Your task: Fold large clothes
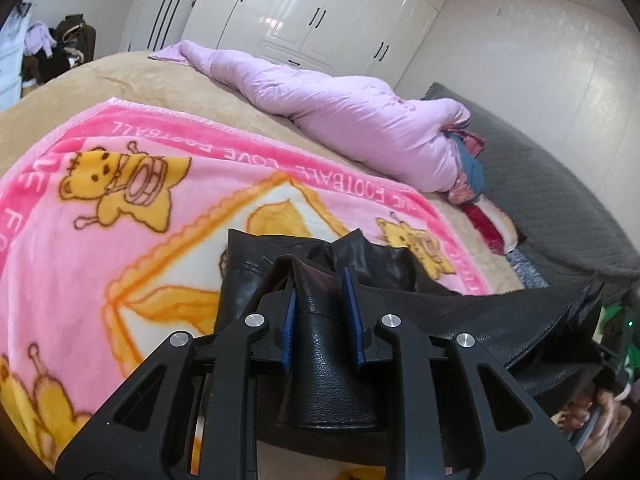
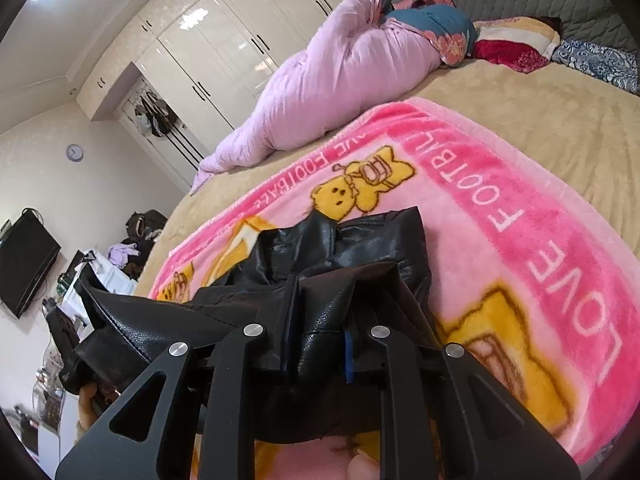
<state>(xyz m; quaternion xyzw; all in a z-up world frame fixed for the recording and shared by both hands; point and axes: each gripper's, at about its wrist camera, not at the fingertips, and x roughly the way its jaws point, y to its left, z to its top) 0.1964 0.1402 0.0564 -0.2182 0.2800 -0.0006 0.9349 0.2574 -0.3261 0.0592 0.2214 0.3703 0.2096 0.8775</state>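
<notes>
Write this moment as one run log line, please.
left tongs: shut on jacket | right tongs: shut on jacket | under it: pink blanket

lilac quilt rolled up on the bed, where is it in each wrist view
Left wrist view: the lilac quilt runs from upper centre down to the right, beyond the pink cartoon blanket.
Right wrist view: the lilac quilt lies upper centre, slanting down to the left, again beyond the pink cartoon blanket.
Shared landmark: the white wardrobe stands behind the quilt in both.
</notes>
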